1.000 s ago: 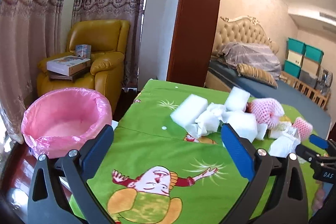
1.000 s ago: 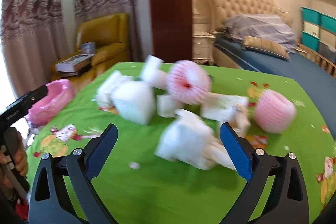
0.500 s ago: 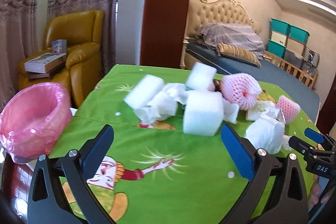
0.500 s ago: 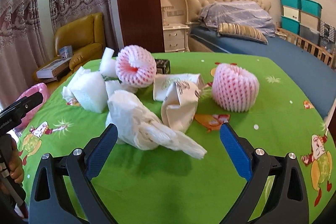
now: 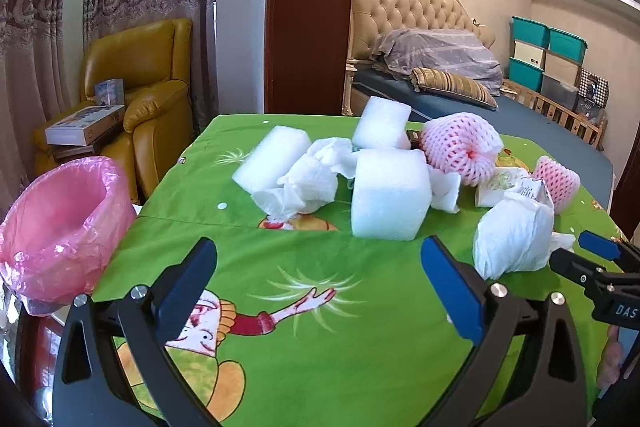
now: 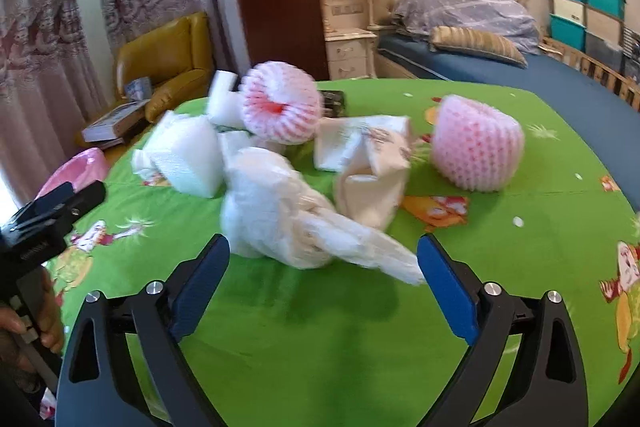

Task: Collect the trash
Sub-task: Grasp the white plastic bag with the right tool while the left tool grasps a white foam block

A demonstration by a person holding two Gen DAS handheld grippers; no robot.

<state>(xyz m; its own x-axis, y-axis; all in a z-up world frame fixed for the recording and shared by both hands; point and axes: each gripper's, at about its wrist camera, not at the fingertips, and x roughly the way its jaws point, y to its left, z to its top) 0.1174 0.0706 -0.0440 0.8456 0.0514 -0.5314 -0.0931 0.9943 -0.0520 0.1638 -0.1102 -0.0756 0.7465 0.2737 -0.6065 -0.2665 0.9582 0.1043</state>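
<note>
Trash lies in a heap on the green cartoon tablecloth (image 5: 320, 307): white foam blocks (image 5: 390, 199), crumpled tissue (image 5: 308, 183), pink foam fruit nets (image 5: 460, 147) and a crumpled white plastic bag (image 6: 288, 219). The bag also shows in the left wrist view (image 5: 514, 231). My left gripper (image 5: 320, 275) is open and empty, short of the big foam block. My right gripper (image 6: 324, 275) is open and empty, its jaws standing to either side of the bag's near end. A bin with a pink liner (image 5: 60, 223) stands off the table's left edge.
A second pink net (image 6: 476, 143) and a printed paper bag (image 6: 368, 163) lie right of the heap. A yellow armchair (image 5: 144, 99) with books stands behind the bin. A bed (image 6: 500, 63) is beyond the table. A small dark box (image 6: 334, 101) sits behind the nets.
Both grippers have moved closer to the heap. The right gripper has come up to the white plastic bag. Both stay open.
</note>
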